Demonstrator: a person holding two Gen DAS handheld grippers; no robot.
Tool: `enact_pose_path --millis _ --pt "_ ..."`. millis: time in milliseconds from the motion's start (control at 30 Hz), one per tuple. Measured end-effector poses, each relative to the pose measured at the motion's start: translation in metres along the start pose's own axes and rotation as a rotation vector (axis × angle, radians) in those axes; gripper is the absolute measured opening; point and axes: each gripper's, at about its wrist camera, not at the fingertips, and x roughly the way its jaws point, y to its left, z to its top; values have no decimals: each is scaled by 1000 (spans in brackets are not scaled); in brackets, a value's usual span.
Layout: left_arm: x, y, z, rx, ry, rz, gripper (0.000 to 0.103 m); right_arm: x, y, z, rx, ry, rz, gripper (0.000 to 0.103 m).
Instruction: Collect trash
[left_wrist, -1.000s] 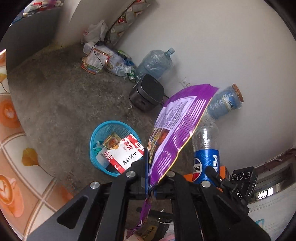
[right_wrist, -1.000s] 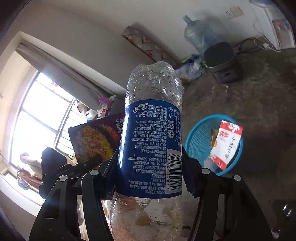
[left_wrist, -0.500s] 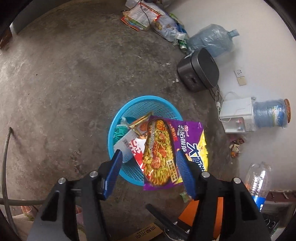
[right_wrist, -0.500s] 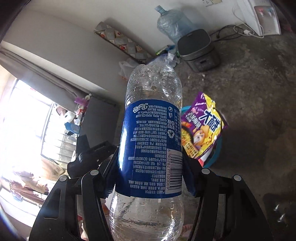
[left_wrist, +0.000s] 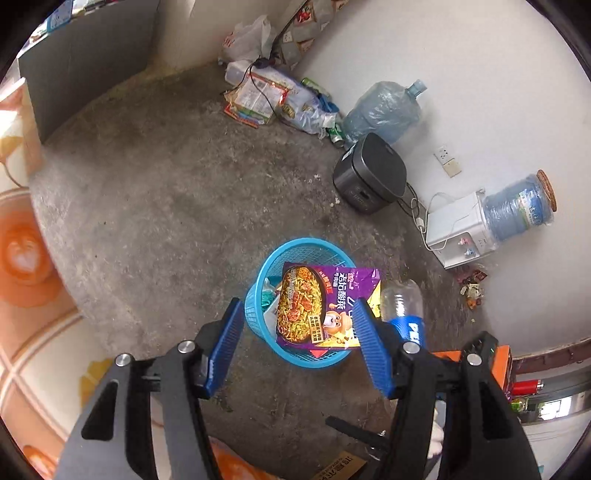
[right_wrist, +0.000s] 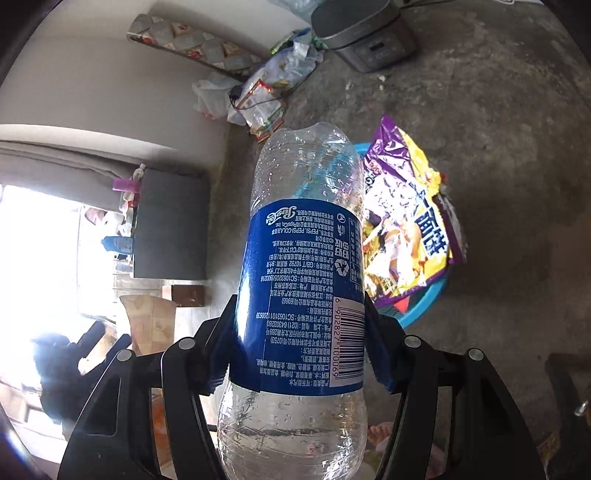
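Note:
In the left wrist view my left gripper (left_wrist: 299, 347) is open above a blue mesh basket (left_wrist: 295, 247) on the concrete floor. A purple noodle packet (left_wrist: 317, 306) lies flat on top of the basket, free of the blue pads (left_wrist: 225, 347). My right gripper (right_wrist: 301, 343) has a clear Pepsi bottle (right_wrist: 303, 277) with a blue label between its pads. Its jaws are opening, though the pads still touch the label. The bottle (left_wrist: 402, 310) hangs just right of the basket. Beyond it, the right wrist view shows the packet (right_wrist: 402, 229) and the basket (right_wrist: 424, 310).
A dark rice cooker (left_wrist: 369, 177), a large water jug (left_wrist: 384, 110) and a white water dispenser (left_wrist: 458, 229) stand along the wall. A litter pile (left_wrist: 273, 96) with a cable fills the far corner. A grey cabinet (left_wrist: 92, 62) stands at the left.
My left gripper opened and let go of the purple packet, which dropped onto the basket. The right gripper came down with the bottle, closer to the basket.

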Motion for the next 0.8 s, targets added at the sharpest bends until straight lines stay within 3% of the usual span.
enact_pose_path --millis 33,67,167,233,333,600,800 --pt "-13 0 -3 15 -20 -4 60 12 2 7 7 8 -5 63" --pt "-26 0 -7 29 -40 -4 62 25 4 14 8 22 -7 75" --pt "-62 -2 -21 89 -102 15 66 55 5 26 12 55 -109 78" --pt "-82 -2 -32 123 -143 33 69 58 5 23 15 57 -121 77" --pt "-108 3 -48 143 -199 52 73 47 5 8 5 46 -92 78" --pt "-153 11 -81 162 -302 90 77 9 -3 -15 -21 -26 -144 78" --pt "-196 5 -103 123 -399 93 91 -29 31 -36 -170 -122 -186 78"
